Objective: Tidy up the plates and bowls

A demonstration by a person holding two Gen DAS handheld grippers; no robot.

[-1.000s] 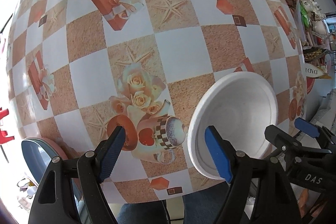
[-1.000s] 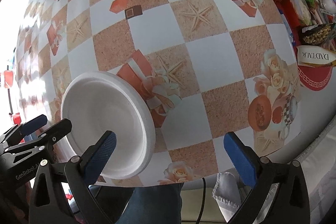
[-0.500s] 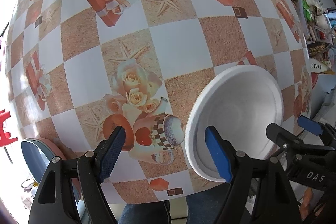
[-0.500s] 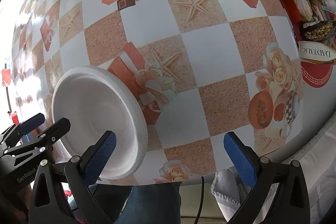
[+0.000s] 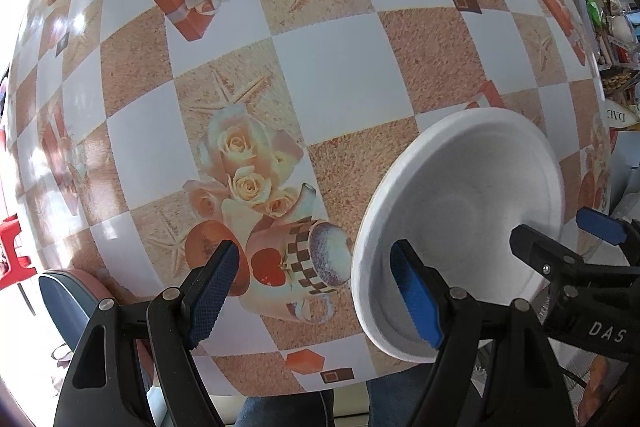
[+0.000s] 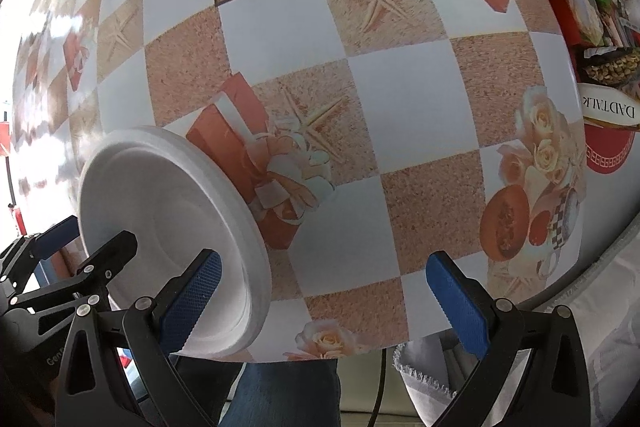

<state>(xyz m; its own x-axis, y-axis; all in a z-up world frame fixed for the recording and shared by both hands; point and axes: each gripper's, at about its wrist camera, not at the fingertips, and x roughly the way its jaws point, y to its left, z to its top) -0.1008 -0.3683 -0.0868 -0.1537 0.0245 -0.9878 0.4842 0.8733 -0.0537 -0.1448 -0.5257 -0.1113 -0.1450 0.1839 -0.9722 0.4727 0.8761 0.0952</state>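
Checkered oilcloth covers the whole table, white squares alternating with sandy ones printed with starfish, gift boxes, roses and coffee cups; its near edge runs along the bottom of both views, with a person's jeans just below it. Along the far right side of the table sits a jumble of packets and snacks, too crowded to sort out. Next in size is the white foam plate, which lies flat near the table's front edge with its hollow side up; being round, it has no long axis to speak of, and its raised rim reads clearly in the right wrist view. It lies between the two tools, with one inner finger of each in front of its hollow. The left gripper points down over the printed cup, its jaws spread wide with nothing pinched between them. The right gripper likewise stands released, jaws wide apart over bare cloth beside the plate, gripping nothing. A blue-and-pink chair seat peeks out beyond the table's edge at lower left.
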